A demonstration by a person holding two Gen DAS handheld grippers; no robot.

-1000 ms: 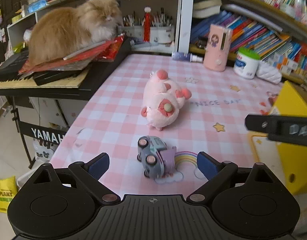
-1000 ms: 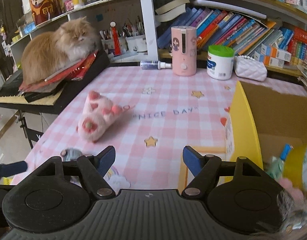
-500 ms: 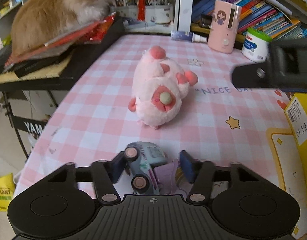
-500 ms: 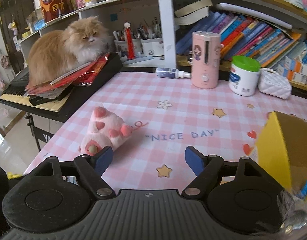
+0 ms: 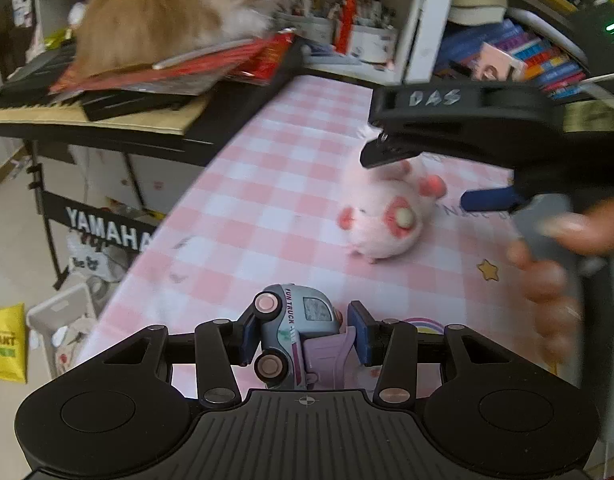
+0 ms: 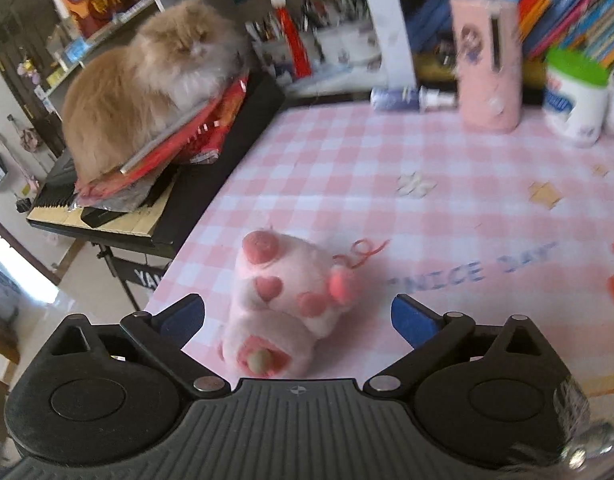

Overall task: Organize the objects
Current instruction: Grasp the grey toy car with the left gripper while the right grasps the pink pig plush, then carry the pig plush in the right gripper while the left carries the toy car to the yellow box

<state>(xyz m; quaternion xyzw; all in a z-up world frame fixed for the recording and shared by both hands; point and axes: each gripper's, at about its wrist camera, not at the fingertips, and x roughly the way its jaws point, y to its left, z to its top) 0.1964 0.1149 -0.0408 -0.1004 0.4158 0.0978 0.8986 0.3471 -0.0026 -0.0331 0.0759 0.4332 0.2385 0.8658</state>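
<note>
A small blue-and-purple toy truck (image 5: pixel 295 332) lies on its side on the pink checked tablecloth (image 5: pixel 275 200), close to the table's left edge. My left gripper (image 5: pixel 303 334) has its blue pads against both sides of the truck, and its jaws are closing. A pink plush toy (image 6: pixel 283 304) lies further in. My right gripper (image 6: pixel 297 318) straddles it with jaws opening wide, pads clear of the plush. In the left wrist view the right gripper (image 5: pixel 427 178) hovers over the plush (image 5: pixel 383 220), with a person's hand (image 5: pixel 547 276) on its handle.
An orange cat (image 6: pixel 147 92) sits on papers on a keyboard (image 6: pixel 107 220) along the table's left side. At the back stand a spray bottle (image 6: pixel 407 98), a pink cylinder (image 6: pixel 487 64) and a green-lidded white jar (image 6: pixel 575 96), with bookshelves behind. The floor drops off at left.
My left gripper came down around the toy truck and its jaws closed onto it. My right gripper swung left from the yellow box to the plush and opened wider.
</note>
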